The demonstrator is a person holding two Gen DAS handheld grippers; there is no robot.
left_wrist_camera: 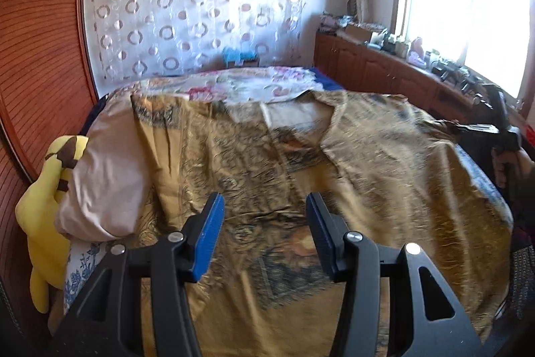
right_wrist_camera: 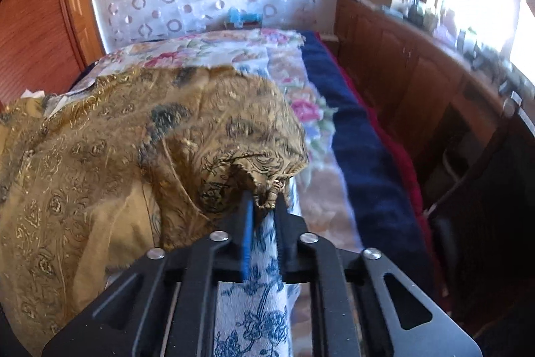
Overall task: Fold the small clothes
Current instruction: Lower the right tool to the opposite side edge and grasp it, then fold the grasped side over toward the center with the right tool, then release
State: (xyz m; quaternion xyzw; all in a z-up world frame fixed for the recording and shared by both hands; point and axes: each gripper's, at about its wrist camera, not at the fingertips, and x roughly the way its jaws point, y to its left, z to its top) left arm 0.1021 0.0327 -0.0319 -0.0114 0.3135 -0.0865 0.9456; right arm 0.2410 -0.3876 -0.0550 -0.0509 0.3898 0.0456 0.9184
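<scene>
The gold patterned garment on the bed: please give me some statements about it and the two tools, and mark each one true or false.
1. The right tool is closed on an edge of the gold garment. True.
2. The left tool holds the garment. False: its jaws stand apart with nothing between them.
3. A yellow plush toy lies beside the pale pillow. True.
4. The garment is folded into a neat square. False: it lies spread and wrinkled across the bed.
</scene>
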